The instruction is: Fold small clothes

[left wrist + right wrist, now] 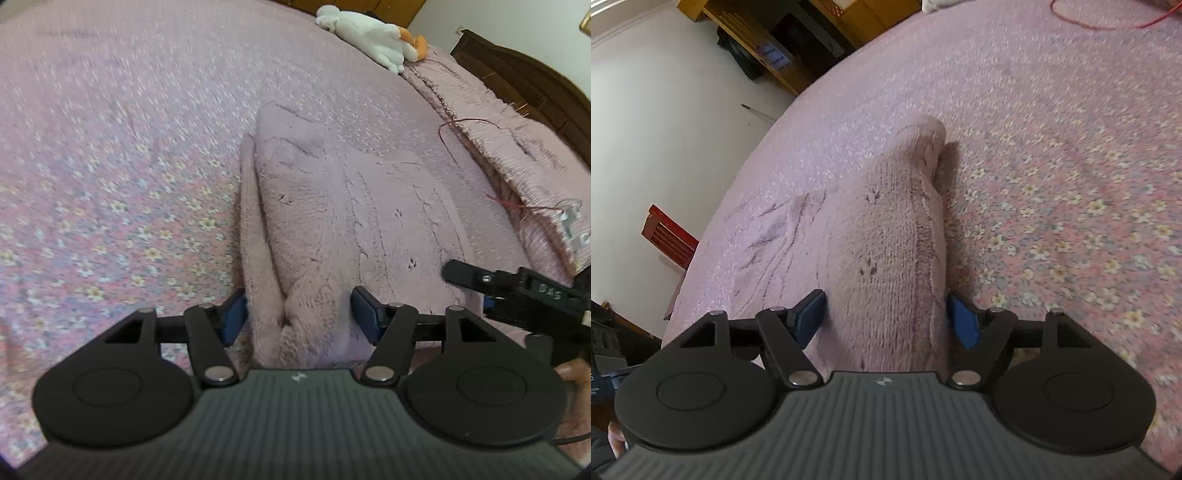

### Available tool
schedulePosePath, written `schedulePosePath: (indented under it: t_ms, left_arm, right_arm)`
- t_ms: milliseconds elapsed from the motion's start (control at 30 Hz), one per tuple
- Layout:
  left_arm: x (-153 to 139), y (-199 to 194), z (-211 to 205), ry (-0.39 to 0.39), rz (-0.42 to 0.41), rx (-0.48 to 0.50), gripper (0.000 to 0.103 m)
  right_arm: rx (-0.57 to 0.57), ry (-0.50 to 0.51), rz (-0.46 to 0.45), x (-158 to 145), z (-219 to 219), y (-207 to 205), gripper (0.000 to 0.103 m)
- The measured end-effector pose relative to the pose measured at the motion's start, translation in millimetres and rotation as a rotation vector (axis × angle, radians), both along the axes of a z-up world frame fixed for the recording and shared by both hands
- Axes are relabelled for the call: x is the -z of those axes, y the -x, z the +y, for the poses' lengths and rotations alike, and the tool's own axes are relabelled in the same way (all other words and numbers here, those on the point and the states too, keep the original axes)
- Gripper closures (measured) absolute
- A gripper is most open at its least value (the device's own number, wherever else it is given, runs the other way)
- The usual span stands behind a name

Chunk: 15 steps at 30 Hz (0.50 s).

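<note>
1. The left gripper (pixel 299 314) and right gripper (pixel 886 317) each straddle a bunched pink knitted garment (pixel 332 221), jaws wide apart, gripping nothing firmly.
2. The garment lies on the floral bed (pixel 110 184), seemingly mid-fold, not yet squared.
3. Beyond, a plush toy (pixel 369 37); no containers visible.

Both grippers wide open: left gripper (pixel 299 314) and right gripper (pixel 886 317), each angled down, fingers spread.

Pink floral bedspread (pixel 110 166), dark wooden headboard (pixel 524 85), white wall (pixel 665 129), wooden shelves (pixel 783 48).
</note>
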<state>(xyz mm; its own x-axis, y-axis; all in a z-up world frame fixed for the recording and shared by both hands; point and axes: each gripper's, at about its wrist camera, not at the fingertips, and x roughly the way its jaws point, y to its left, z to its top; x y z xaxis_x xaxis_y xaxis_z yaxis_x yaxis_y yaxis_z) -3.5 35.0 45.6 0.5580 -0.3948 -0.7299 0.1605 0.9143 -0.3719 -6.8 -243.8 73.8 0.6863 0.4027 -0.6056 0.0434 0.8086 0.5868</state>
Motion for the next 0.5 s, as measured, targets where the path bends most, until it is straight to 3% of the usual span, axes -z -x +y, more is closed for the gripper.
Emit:
schedulePosePath:
  t_ms: [233,333,500]
  left_arm:
    - [-13.9,29.6,-13.3,-0.162,-0.069,-0.023,0.04]
    - [-13.9,41.7,-14.8,-0.208,-0.083,-0.055,0.026]
    - [1.0,58.6,-25.5,-0.29,-0.056,-0.06,0.025]
  right_arm:
    - [0.015,0.092,-0.077,-19.2,9.0,36.0,0.011]
    - [0.005,0.15,-0.111,-23.8,19.4,56.3,0.006]
    - [-0.007,0.246,-0.141,-17.3,40.4,88.1,0.0]
